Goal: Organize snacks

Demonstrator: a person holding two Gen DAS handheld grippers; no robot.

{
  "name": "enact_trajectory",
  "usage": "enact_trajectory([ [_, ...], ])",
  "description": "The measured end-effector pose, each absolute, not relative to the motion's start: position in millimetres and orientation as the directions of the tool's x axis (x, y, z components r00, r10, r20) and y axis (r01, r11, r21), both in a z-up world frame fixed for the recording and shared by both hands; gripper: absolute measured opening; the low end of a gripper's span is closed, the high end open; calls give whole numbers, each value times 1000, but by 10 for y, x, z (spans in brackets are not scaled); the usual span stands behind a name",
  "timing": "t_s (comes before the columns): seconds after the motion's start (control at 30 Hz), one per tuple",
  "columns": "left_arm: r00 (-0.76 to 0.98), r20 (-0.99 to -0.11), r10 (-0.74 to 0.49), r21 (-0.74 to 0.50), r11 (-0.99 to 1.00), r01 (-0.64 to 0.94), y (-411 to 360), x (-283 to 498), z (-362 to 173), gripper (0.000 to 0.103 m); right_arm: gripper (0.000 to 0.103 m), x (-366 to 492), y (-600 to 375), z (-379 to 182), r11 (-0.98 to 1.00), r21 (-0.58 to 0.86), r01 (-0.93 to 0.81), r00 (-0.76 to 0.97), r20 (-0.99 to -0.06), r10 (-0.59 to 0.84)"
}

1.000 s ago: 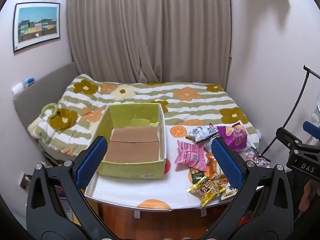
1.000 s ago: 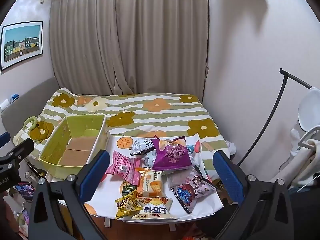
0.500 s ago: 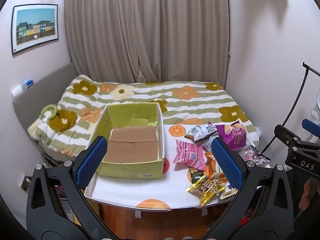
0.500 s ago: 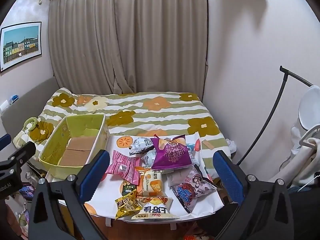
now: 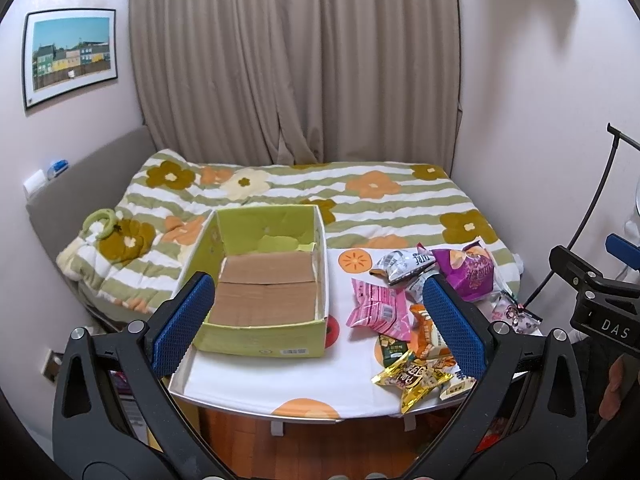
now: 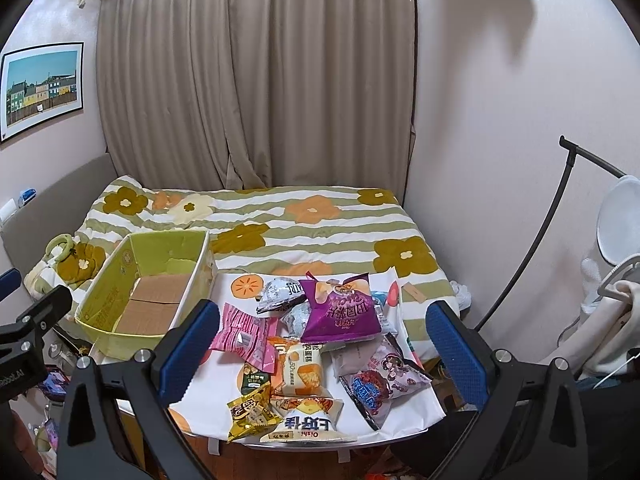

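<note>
One empty green cardboard box (image 5: 264, 280), one purple crinkled snack bag (image 6: 340, 312), one pink snack packet (image 6: 244, 330), two hand-held grippers, left hand-held gripper (image 5: 320, 326) and right hand-held gripper (image 6: 324, 350), both spread apart, empty

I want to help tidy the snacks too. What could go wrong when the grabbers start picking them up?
The packets lie heaped on each other, so lifting the big purple crisp bag may drag neighbours along. The white and orange packet and crinkly gold packet sit at the table's near edge and could be knocked to the floor. The empty green cardboard box might slide if bumped.
</note>
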State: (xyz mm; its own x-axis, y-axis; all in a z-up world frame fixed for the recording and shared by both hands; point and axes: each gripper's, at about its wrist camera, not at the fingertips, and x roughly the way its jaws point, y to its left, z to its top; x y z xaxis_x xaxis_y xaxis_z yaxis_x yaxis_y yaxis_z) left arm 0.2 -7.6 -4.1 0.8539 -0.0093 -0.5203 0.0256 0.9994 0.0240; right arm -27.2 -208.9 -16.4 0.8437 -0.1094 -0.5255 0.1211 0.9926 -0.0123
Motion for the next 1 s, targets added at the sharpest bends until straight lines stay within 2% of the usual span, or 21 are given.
enact_trajectory([
  [1.0,853,-521,-9,25,999,26,-84,15,-40,103,103,-246,-2062,-162,993,-4,117,844,-527,-101],
])
